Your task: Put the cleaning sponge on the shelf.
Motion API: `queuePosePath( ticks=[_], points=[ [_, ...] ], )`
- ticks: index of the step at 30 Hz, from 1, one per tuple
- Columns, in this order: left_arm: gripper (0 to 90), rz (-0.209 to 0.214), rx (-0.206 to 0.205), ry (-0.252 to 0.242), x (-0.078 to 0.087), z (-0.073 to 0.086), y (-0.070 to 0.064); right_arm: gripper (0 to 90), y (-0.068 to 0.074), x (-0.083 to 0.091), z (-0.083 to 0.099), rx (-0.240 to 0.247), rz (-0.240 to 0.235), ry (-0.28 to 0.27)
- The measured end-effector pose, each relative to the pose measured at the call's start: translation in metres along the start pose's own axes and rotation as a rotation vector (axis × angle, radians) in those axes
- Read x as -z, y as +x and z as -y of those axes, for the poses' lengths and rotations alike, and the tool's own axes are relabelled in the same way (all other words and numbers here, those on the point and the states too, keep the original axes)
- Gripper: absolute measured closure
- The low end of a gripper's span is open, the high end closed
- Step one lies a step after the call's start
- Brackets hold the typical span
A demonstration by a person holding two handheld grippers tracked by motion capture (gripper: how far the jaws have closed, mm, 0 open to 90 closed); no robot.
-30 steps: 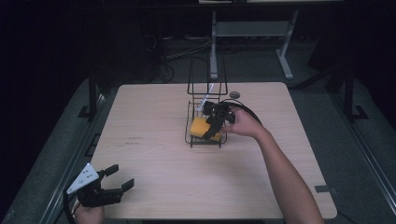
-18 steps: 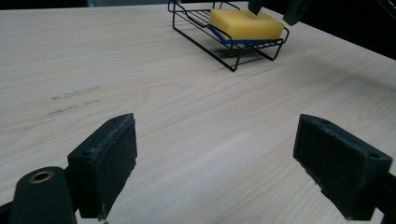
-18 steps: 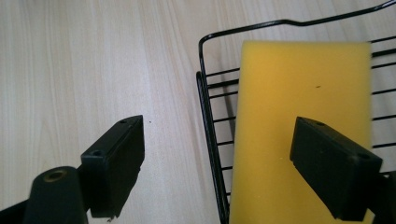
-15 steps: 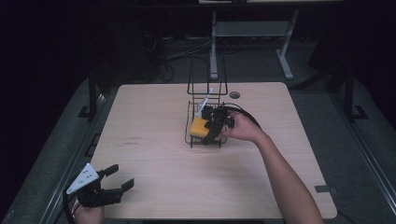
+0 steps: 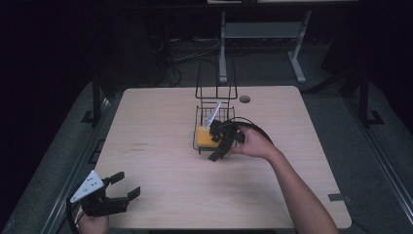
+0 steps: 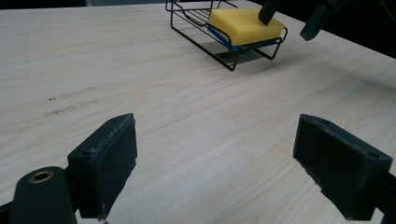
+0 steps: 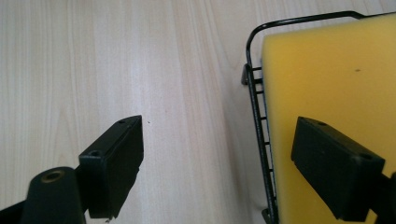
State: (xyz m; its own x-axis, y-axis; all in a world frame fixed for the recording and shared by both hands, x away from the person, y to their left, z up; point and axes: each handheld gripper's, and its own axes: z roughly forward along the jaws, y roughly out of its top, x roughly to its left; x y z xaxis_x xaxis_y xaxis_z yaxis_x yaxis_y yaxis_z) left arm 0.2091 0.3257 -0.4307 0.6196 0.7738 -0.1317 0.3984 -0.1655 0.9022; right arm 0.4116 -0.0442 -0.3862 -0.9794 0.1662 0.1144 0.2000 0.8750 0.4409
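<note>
1. So, nearest first: the left tongs [image 5: 122, 187] sit at the near left corner of the surface [image 5: 160, 165], jaws spread wide with nothing between them, well apart from the action.
2. Further in, the right tongs [image 5: 225, 144] hover at the near end of the wire rack [image 5: 200, 113]. They're spread too, gripping nothing; in the right gripper view one jaw is over bare wood and the other over the sponge [image 7: 336, 79], straddling the rack's rim.
3. The sponge is a yellow block lying flat in the rack's tray, around the middle of the surface. In the left gripper view there's a blue layer [image 6: 218, 35] under the yellow.
4. Handling guess: light, soft and squishy, not fragile, not slippery. It'll compress, so I'd pinch across the short sides, just enough to hold. The rim crowds the edges, so coming down from above looks easier.
5. Hard to tell: how far above the sponge the jaw is, or if it touches. The white flat thing [image 5: 213, 115] standing in the rack, no idea what it is. Beyond the surface it's too dark to read.
</note>
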Motion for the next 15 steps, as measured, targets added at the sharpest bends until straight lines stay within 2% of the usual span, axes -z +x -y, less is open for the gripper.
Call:
queuePosePath(
  ticks=[2, 4, 7, 10, 15],
  points=[
    [12.8, 0.000, 0.003, 0.001, 0.000, 0.000, 0.000, 17.2, 0.003, 0.001, 0.001, 0.011, 0.008, -0.004],
    [12.8, 0.001, 0.002, 0.001, 0.000, 0.000, 0.000, 17.2, 0.002, 0.003, 0.003, -0.007, 0.032, 0.001],
    [12.8, -0.001, -0.002, 0.003, 0.001, 0.000, 0.001, 17.3, 0.002, 0.005, 0.004, -0.005, 0.036, -0.010],
    [12.8, -0.002, 0.009, -0.002, 0.001, 0.001, 0.001, 17.3, 0.009, 0.008, 0.007, 0.009, 0.041, -0.016],
    [12.8, 0.001, -0.001, 0.005, -0.001, 0.000, -0.001, 17.3, 0.021, 0.015, 0.013, 0.022, 0.055, -0.032]
  ],
)
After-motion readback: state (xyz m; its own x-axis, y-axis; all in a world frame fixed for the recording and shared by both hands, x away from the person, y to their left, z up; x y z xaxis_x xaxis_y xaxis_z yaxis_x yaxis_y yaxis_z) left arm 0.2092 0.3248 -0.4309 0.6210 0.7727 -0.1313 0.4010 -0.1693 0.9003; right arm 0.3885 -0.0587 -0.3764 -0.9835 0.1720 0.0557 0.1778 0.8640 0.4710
